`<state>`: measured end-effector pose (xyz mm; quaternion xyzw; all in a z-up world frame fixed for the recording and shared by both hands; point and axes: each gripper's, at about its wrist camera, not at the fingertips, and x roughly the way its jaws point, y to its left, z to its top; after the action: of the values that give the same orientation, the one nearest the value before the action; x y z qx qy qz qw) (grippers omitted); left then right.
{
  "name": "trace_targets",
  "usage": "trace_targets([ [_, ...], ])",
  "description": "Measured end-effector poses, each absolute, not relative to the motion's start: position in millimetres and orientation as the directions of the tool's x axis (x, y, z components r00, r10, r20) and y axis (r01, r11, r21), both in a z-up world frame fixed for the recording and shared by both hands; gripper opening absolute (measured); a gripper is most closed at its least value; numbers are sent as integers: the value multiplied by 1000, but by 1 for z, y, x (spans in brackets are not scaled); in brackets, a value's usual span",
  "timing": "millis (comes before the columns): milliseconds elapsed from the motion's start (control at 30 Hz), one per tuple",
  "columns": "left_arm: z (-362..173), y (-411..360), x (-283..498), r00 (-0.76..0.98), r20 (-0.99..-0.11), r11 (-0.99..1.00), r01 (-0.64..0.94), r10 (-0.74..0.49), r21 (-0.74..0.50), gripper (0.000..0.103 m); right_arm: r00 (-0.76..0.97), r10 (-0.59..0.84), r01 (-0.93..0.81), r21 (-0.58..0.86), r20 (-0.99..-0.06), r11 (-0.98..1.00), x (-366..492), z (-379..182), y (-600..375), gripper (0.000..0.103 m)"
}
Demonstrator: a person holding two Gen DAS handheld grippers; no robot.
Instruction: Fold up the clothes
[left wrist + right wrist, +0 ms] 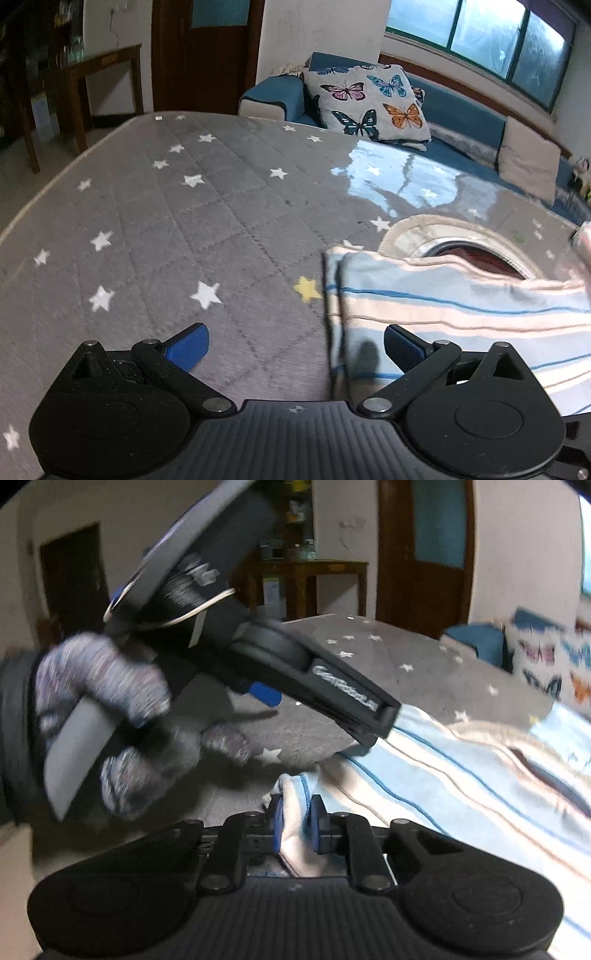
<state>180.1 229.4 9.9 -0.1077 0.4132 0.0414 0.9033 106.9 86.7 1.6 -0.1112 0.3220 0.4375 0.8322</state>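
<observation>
Two grippers are involved, and only one has cloth. The right gripper (295, 821) is pinched on a bunched edge of the striped garment (461, 775), so a slip could easily be caused by such a thin bite if it gets tugged. The left gripper (295, 345) is spread wide with nothing held, its right finger over the garment's folded edge; layers could be missed if it's closed there. The garment is lying on the star-print tabletop (166, 229).
</observation>
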Motion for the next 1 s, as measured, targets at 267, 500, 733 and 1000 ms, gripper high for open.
trace_targets([
  [267,7,230,179,626,-766,928,-183,-144,-324,86,403,716,-751,242,-569,615,116,24,61,11],
  [500,9,231,179,621,-755,894,-187,-213,-406,59,415,738,-741,274,-532,614,116,40,42,10],
  [733,6,233,175,625,-740,859,-211,-249,-466,46,408,753,-744,290,-516,602,114,40,38,10],
  [1000,4,234,168,632,-729,839,-223,-263,-496,35,398,754,-756,279,-522,592,110,37,39,10],
])
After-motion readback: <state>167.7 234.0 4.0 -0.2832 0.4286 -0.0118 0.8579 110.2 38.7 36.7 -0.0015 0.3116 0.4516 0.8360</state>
